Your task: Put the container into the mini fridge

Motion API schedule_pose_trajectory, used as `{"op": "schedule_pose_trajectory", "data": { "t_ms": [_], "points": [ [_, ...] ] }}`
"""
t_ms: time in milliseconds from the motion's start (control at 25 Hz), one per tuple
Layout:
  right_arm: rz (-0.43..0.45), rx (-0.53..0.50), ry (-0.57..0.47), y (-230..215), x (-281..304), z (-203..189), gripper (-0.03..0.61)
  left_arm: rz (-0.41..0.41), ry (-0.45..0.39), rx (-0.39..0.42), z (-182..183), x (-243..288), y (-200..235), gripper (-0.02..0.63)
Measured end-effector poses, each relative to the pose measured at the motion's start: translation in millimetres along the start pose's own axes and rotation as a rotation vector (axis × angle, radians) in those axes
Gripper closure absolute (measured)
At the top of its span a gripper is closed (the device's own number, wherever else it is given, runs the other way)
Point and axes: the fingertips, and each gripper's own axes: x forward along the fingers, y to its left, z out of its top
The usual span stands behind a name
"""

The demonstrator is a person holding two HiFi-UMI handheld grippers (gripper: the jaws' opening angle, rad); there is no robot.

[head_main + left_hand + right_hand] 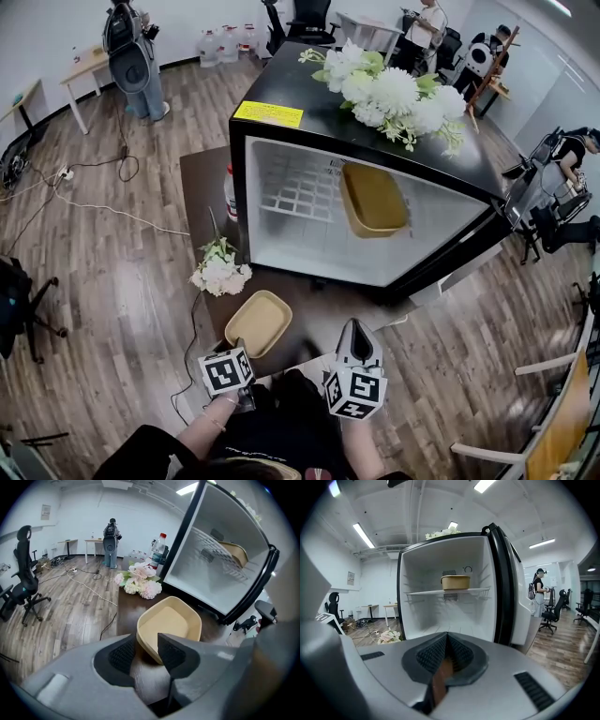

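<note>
So there's an empty tan container (258,322) sitting on the dark surface (202,187), right in front of the open mini fridge (309,244). A second tan container (373,199) is already on the fridge's wire shelf (295,192). The left gripper (240,345) has its jaws spread apart around the first one's near rim, not pinching it. The right gripper (356,333) has its jaws closed with nothing in them. A bunch of flowers (220,272) and a bottle (230,192) are off to the side, and the fridge opening isn't blocked.

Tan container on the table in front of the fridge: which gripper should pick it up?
Left. The left gripper has its jaws open right at the container's near rim, not yet pressing on it. The right gripper is shut and aimed into the open mini fridge.
</note>
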Motion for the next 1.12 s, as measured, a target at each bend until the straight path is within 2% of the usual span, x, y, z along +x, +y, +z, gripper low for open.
{"op": "schedule_pose_trajectory", "data": {
  "t_ms": [240, 600, 920, 1120],
  "points": [
    [0.008, 0.001, 0.016, -6.0, 6.9, -1.8, 0.569, 0.028, 0.041, -0.032, -6.5, 12.3, -0.9, 0.480],
    [0.021, 0.006, 0.035, -15.8, 17.1, -4.7, 0.569, 0.122, 0.026, -0.067, 0.0, 16.3, 7.7, 0.578],
    [0.022, 0.003, 0.047, -21.2, 20.5, -7.6, 0.569, 0.145, 0.002, -0.087, 7.3, 17.0, 9.2, 0.593],
    [0.024, -0.002, 0.054, -23.6, 22.1, -8.5, 0.569, 0.132, -0.021, -0.089, 15.3, 14.3, 3.1, 0.594]
  ]
}}
